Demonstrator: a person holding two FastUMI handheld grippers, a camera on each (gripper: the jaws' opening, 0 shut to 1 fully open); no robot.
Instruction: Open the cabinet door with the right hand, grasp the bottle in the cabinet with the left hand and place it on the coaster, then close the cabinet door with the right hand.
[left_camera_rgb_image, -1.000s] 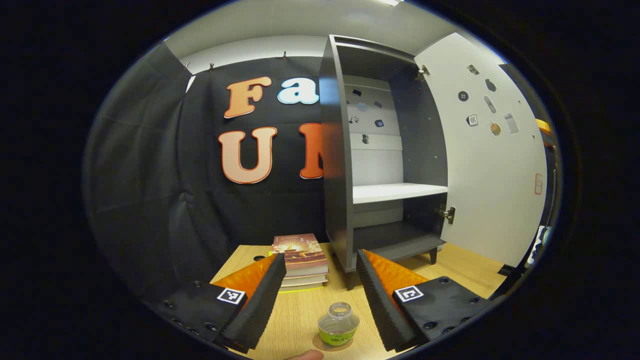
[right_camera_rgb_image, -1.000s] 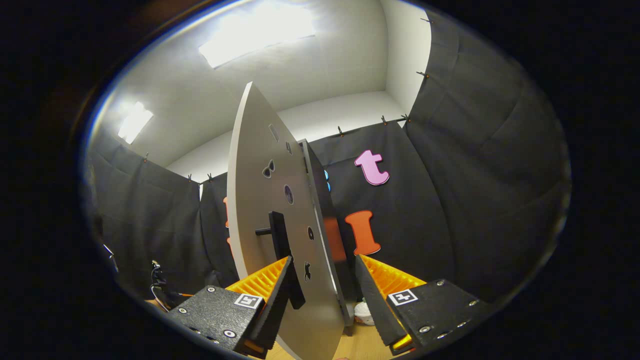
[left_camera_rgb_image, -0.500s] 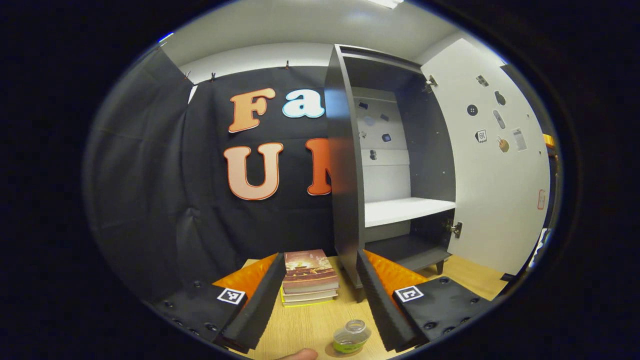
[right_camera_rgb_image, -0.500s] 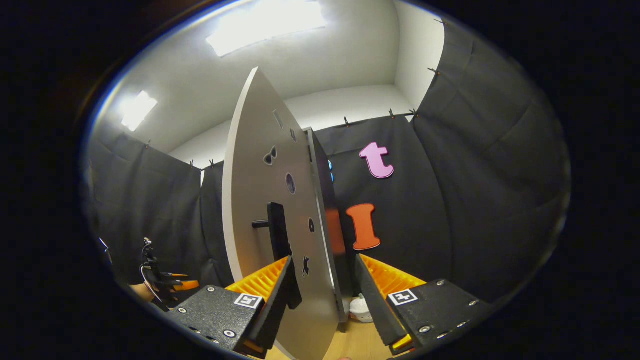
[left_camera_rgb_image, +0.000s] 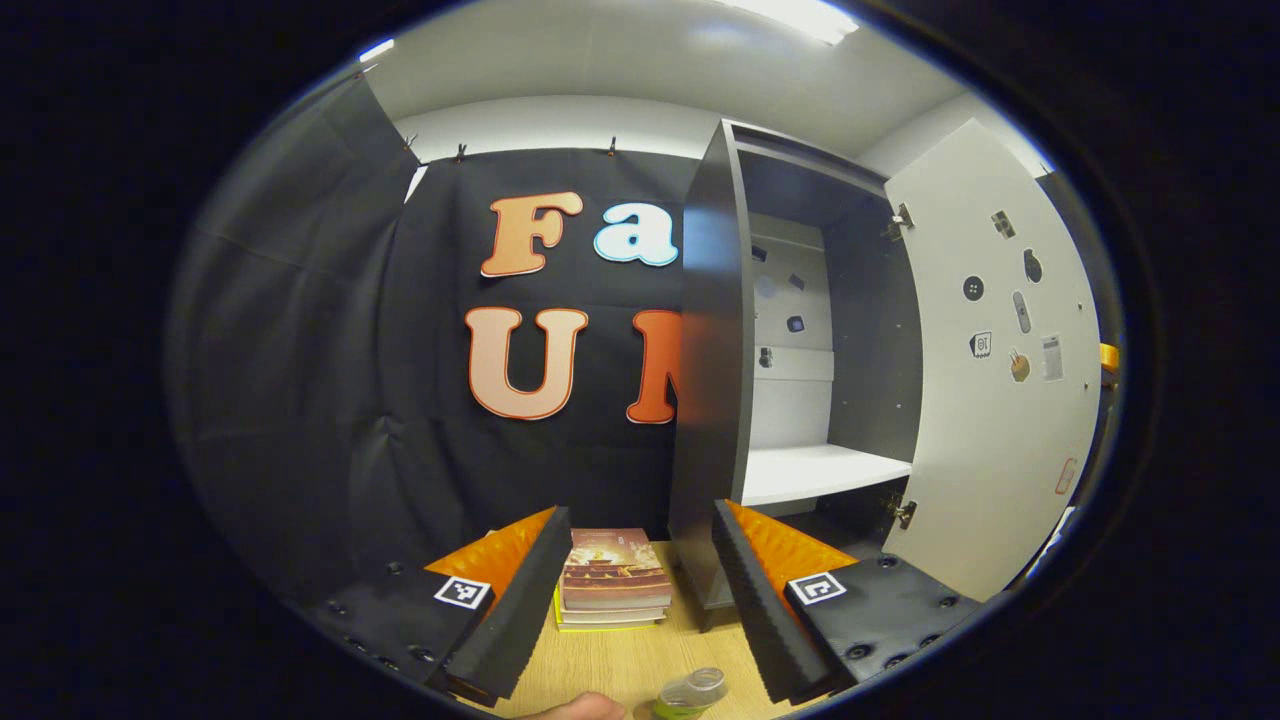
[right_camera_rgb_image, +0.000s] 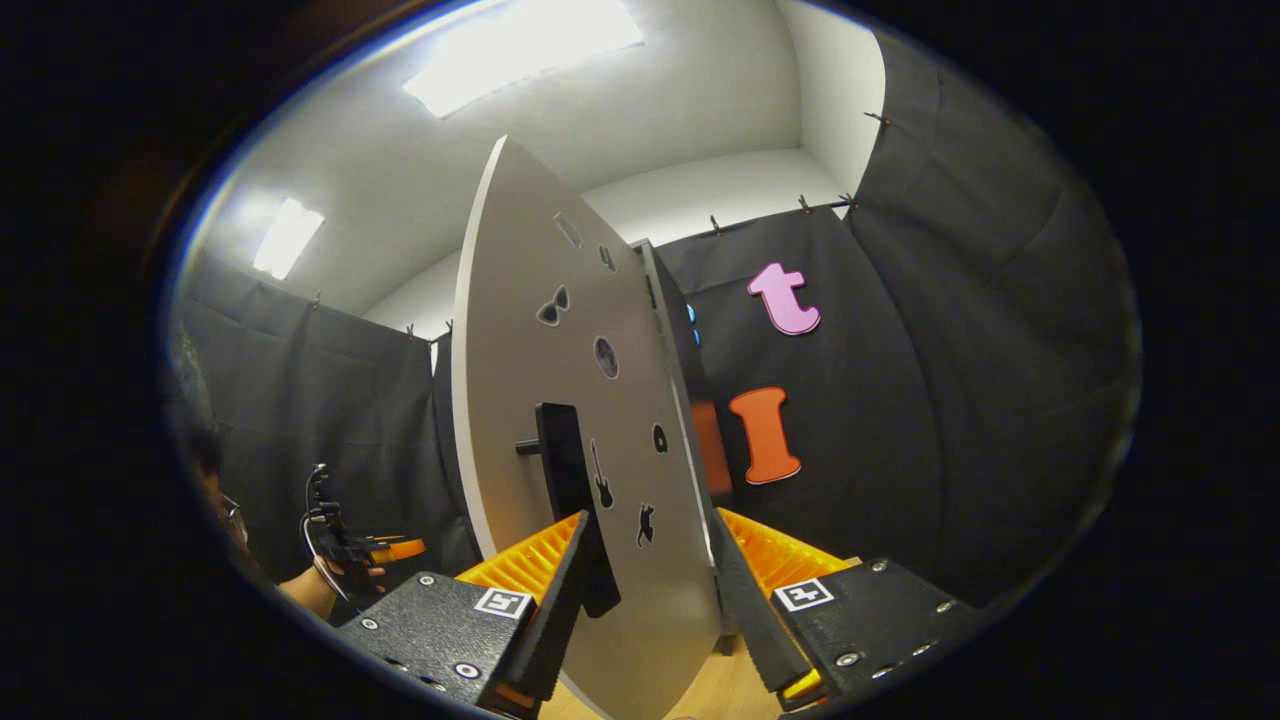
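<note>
The left claw (left_camera_rgb_image: 635, 600) is spread wide and grips nothing, held above the wooden desk (left_camera_rgb_image: 620, 665) facing the cabinet (left_camera_rgb_image: 715, 400). The bottle (left_camera_rgb_image: 690, 692) stands on the desk at the bottom of the left gripper view, capless, with a green label whose writing is too small to read; the coaster under it cannot be made out here. A fingertip (left_camera_rgb_image: 575, 708) shows at the lower rim beside it. A stack of books (left_camera_rgb_image: 612, 580) lies further back on the desk, just left of the cabinet's foot; the cover lettering is illegible. The cabinet door (left_camera_rgb_image: 1000, 400) hangs open to the right, its inner face carrying small stickers, none readable. A white shelf (left_camera_rgb_image: 815, 468) crosses the cabinet's inside.

In the right gripper view the right claw (right_camera_rgb_image: 650, 600) is spread, its fingers standing either side of the door's (right_camera_rgb_image: 560, 420) lower edge, the left finger just beside the dark upright handle (right_camera_rgb_image: 570, 500); whether either finger touches cannot be told. Stickers shaped like glasses, a guitar and a cat dot the door's outer face. Far left, a hand (right_camera_rgb_image: 345, 570) holds the other gripper.
</note>
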